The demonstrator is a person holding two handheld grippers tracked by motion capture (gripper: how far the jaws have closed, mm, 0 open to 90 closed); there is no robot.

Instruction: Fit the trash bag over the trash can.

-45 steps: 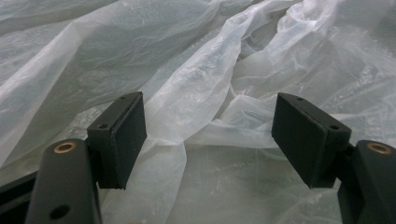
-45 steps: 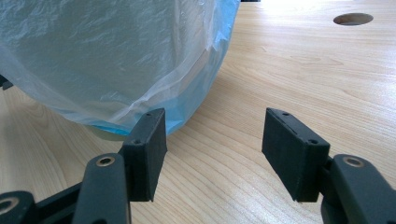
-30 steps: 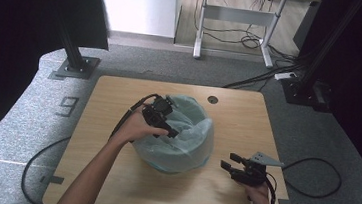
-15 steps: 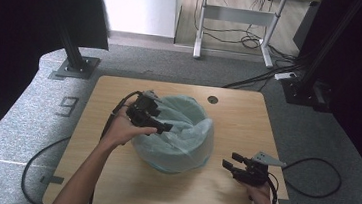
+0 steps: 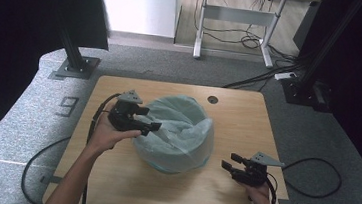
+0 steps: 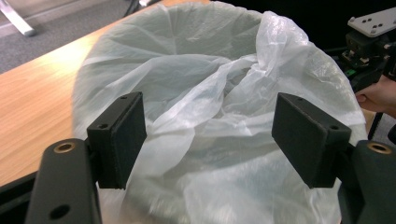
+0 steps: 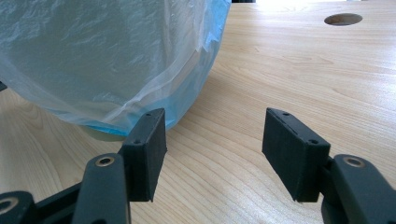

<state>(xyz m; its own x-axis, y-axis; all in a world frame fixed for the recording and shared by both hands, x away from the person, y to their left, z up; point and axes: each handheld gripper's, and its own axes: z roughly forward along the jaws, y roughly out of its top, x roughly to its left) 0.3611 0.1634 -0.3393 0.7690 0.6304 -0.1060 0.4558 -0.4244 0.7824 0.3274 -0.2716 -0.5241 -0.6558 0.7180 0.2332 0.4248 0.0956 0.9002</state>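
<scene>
A round bin lined with a pale blue-white plastic bag (image 5: 178, 132) stands at the middle of the wooden table (image 5: 238, 112). My left gripper (image 5: 149, 119) hovers at the bin's left rim, open, with the crumpled bag (image 6: 210, 102) ahead of its jaws and nothing between them. My right gripper (image 5: 228, 167) rests low near the table's front right, open and empty. The bag's draped side (image 7: 112, 56) and the bin's base lie just beyond its left jaw.
A round cable hole (image 5: 213, 99) sits near the table's far edge. Cables trail from both grippers off the table sides. Bare wood (image 7: 299, 70) stretches to the right of the bin. A desk frame and black stands are on the floor beyond.
My left gripper has drawn back from over the bin to its left rim. The right gripper has barely shifted.
</scene>
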